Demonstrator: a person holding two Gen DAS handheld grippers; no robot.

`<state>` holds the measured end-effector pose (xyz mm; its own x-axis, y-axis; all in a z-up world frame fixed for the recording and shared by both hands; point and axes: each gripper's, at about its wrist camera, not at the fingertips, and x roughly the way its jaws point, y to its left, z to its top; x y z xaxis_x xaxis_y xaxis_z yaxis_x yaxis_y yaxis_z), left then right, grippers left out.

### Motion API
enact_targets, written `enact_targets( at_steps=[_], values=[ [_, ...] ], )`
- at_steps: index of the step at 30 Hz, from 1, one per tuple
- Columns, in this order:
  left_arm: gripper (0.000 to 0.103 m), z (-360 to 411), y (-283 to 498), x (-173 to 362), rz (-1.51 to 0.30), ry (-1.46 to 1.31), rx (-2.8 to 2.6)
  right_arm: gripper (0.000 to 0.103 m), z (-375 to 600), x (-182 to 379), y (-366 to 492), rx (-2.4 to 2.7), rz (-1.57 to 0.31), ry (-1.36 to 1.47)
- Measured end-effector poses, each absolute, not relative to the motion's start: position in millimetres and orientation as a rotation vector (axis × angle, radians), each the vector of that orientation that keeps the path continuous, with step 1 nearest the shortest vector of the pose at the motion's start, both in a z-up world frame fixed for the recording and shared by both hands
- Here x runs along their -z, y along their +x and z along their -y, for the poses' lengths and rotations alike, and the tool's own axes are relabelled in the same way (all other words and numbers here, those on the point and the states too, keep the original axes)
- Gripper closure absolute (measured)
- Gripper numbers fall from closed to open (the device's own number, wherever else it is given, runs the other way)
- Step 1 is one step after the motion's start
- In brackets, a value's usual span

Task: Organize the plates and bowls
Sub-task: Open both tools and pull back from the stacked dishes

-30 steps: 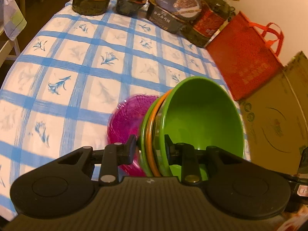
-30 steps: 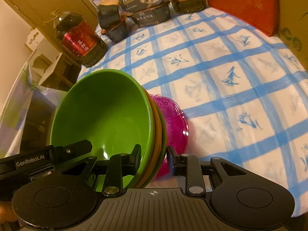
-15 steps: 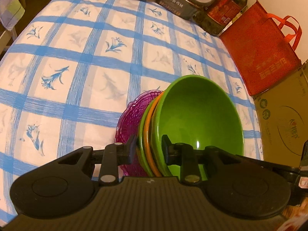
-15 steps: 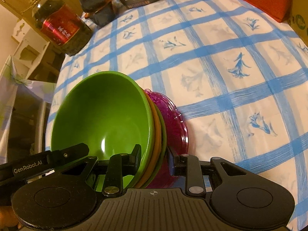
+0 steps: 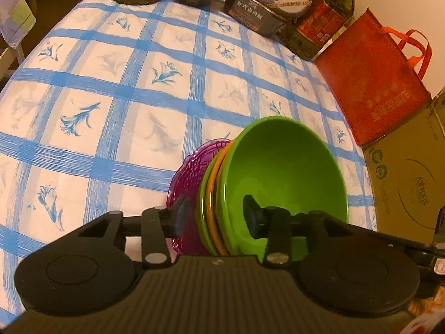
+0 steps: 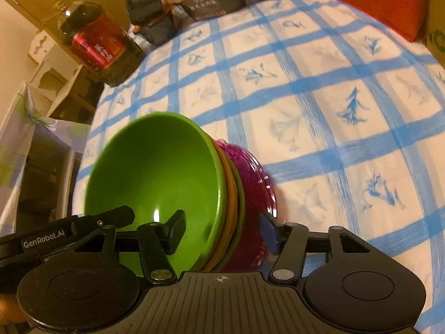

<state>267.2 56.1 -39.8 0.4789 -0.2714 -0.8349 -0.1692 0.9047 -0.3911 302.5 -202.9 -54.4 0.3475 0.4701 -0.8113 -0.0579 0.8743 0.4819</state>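
Worktop [image 5: 139, 89] under a blue-checked cloth fills both my views. Far edge is crowded: cardboard box [image 5: 411, 183] at the right edge, red tote bag [image 5: 372, 89] leaning just beside it, big oil bottle [image 6: 97, 44] at the far left corner, dark food boxes [image 5: 267, 5] stacked between them.

Task stack sits near the worktop's near edge, tipped up on its side between my two grippers: green bowl [image 5: 286, 172] on the open side, an orange bowl rim [image 5: 212, 194] and another green rim nested behind it, purple plate [image 5: 189, 172] at the back. In the right wrist view the same order, green bowl [image 6: 155, 178] to the left, purple plate [image 6: 250, 183] to the right.

Left gripper [image 5: 217, 217] straddles the stack edge, jaws opening, gap visible between each pad and the dishes, one finger outside the plate, one inside the bowl. Right gripper [image 6: 222, 231] same on the other side, jaws opening wider, pads clear of the stack, dishes between them. I can't tell whether the stack's lower rim touches the cloth; my grippers hide it.
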Motion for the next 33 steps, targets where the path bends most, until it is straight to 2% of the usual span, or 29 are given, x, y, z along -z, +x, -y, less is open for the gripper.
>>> enact_targets(
  at_steps=[14,23,25,33],
  values=[
    [0.049,-56.8,215.9,6.5,-0.960,-0.435,0.065,0.036,215.9,18.4,258.1,-0.359,-1.057,0.454],
    [0.034,-54.8,166.2,-7.5,-0.895,-0.383,0.005,0.034,217.9,0.8,213.9,-0.375,-0.987,0.409],
    [0.027,-55.5,155.9,-8.2,-0.879,-0.375,-0.011,0.034,219.6,0.5,203.4,-0.372,-0.976,0.402],
    [0.019,-56.4,114.2,4.3,-0.878,-0.358,-0.060,0.031,229.8,8.1,164.3,-0.361,-0.978,0.413]
  ],
)
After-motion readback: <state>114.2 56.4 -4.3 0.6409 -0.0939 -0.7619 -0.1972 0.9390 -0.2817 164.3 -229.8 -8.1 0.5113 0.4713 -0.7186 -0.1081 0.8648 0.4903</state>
